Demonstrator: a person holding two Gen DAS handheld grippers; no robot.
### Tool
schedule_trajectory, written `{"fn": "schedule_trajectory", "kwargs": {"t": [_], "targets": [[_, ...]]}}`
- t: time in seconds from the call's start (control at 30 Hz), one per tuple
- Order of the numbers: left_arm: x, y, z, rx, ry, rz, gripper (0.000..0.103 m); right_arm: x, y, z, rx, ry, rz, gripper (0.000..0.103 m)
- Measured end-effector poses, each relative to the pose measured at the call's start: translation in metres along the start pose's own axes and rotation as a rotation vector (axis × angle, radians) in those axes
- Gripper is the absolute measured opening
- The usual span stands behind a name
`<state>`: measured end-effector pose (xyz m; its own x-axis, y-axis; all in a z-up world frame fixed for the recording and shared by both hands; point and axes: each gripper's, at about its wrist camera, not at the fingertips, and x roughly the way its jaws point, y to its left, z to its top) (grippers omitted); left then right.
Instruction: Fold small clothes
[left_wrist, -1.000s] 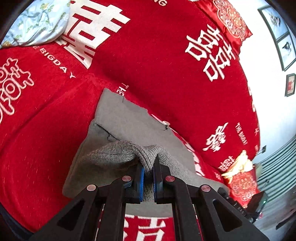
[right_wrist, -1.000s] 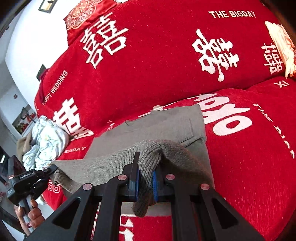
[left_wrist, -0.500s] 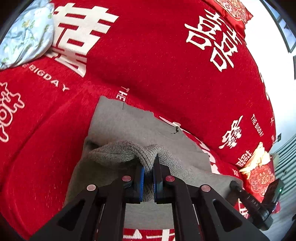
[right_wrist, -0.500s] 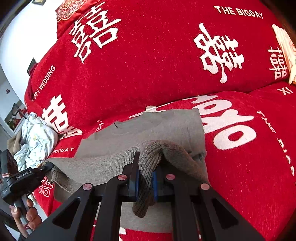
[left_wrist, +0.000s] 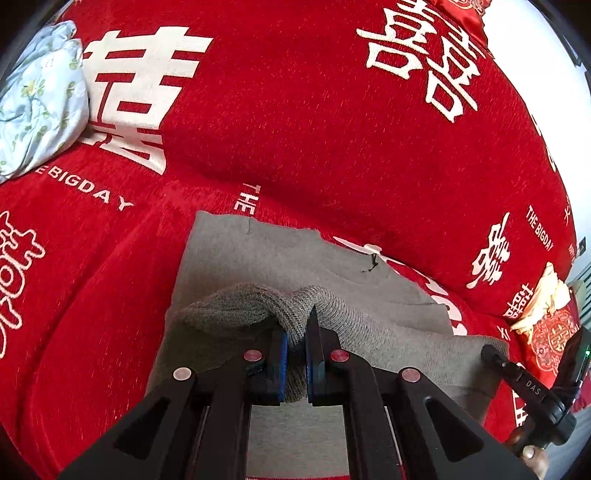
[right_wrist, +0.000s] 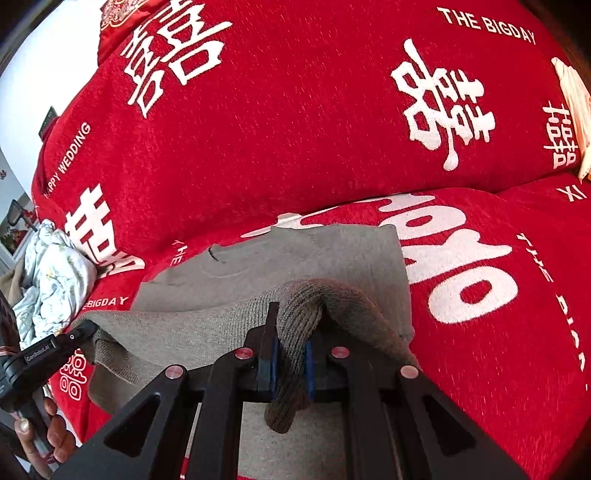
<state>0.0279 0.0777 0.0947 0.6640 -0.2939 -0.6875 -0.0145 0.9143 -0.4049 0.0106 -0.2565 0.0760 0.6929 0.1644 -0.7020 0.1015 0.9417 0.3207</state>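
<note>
A small grey knit sweater (left_wrist: 280, 258) lies on the red sofa seat; it also shows in the right wrist view (right_wrist: 295, 258). My left gripper (left_wrist: 296, 336) is shut on the ribbed hem at one corner and holds it raised over the garment's far half. My right gripper (right_wrist: 290, 347) is shut on the other hem corner, with a bunch of rib hanging down between its jaws. The hem stretches between the two grippers. Each gripper shows at the edge of the other's view: the right one (left_wrist: 528, 391) and the left one (right_wrist: 40, 362).
The red sofa cover (left_wrist: 332, 129) with white characters rises as a backrest just behind the sweater. A light blue floral cloth (left_wrist: 37, 99) lies at the left. A cream cloth (left_wrist: 543, 299) and a red cushion (left_wrist: 554, 339) lie at the right end.
Both grippers have carried the hem forward over the sweater toward the backrest, so less of the flat far half shows. Both grips are unchanged.
</note>
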Motion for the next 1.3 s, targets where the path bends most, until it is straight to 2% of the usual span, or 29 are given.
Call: {"fn": "schedule_trajectory", "kwargs": {"t": [0.5,0.77,1.3], "targets": [[0.020,-0.012,0.026,0.040,0.008,0.019,0.008,0.014,-0.004,0.024,0.009,-0.006,-0.019,0.012],[0.039,-0.007,0.038,0.007,0.034,0.031,0.008,0.034,-0.002,0.036,-0.001,0.024,-0.034,0.012],[0.073,-0.012,0.055,0.032,0.058,0.060,0.008,0.072,-0.009,0.050,0.018,0.069,-0.062,0.012]]}}
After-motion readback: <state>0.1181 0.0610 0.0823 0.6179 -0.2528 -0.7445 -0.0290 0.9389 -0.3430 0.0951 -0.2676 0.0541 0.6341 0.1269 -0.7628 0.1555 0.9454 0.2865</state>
